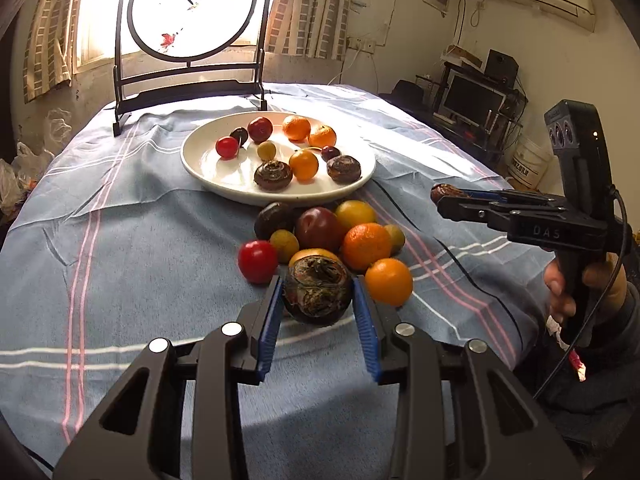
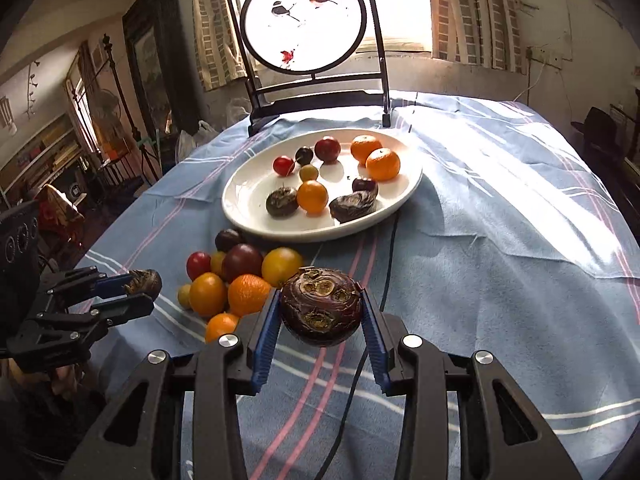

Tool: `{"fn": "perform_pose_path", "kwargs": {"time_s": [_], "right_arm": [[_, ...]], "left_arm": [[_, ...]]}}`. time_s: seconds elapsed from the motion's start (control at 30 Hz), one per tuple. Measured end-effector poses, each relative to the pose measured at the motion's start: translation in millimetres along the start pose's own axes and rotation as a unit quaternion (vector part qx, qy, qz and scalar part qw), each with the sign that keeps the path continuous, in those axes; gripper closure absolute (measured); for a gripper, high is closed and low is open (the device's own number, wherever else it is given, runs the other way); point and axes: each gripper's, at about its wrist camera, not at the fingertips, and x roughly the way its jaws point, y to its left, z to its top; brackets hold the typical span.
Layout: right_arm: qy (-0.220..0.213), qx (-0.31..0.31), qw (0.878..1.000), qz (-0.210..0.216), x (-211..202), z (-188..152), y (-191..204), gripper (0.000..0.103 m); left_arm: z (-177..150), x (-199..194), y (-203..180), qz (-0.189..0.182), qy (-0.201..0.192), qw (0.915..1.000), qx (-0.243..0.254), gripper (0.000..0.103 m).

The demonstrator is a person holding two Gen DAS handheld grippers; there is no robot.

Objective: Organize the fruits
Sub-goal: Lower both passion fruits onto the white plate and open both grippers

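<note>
- Both grippers are clamped on fruit: the left gripper [image 1: 318,300] squeezes a dark water chestnut [image 1: 318,290] between its blue pads, and the right gripper [image 2: 320,312] grips another chestnut [image 2: 321,307], likely for carrying to the plate.
- Each chestnut hangs clear of the cloth, on the near side of the white plate [image 2: 244,200].
- Between them and the plate sits the loose fruit pile [image 1: 332,236], apparently still unsorted.
- Beyond the plate stands a round screen [image 1: 192,8].

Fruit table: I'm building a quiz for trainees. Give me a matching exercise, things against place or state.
Things:
1. left tool
2. white plate
3. red tomato
4. round screen

Places or states:
A. stands behind the plate
B. in the pile on the cloth
C. shut on a dark water chestnut
D. holds some sorted fruit

Pairs: 1-C, 2-D, 3-B, 4-A
</note>
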Motion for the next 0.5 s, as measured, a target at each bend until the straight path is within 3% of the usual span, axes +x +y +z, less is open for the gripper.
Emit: {"fn": "perform_pose_path", "kwargs": {"time_s": [0.2, 0.37, 0.4, 0.47, 0.5], "right_arm": [[-0.002, 0.000, 1.000, 0.013, 33.7, 59.6, -3.5, 0.063], [0.007, 0.003, 1.000, -0.007, 88.8, 94.1, -2.6, 0.063], [-0.005, -0.001, 1.000, -0.019, 94.4, 98.6, -1.0, 0.062], [-0.023, 0.003, 0.999, -0.033, 96.3, 101.8, 0.2, 0.035], [-0.035, 0.008, 0.999, -0.026, 91.5, 100.7, 1.0, 0.034]], "left_arm": [[59.2, 32.0, 20.7, 0.023, -0.020, 0.9995, 0.001, 0.069], [100.0, 79.5, 44.2, 0.036, 0.005, 0.9990, -0.025, 0.069], [104.6, 86.4, 49.6, 0.040, 0.004, 0.9986, -0.035, 0.064], [110.2, 91.7, 59.2, 0.047, -0.005, 0.9972, -0.058, 0.044], [109.8, 88.9, 62.5, 0.048, -0.014, 0.9965, -0.067, 0.035]]}}
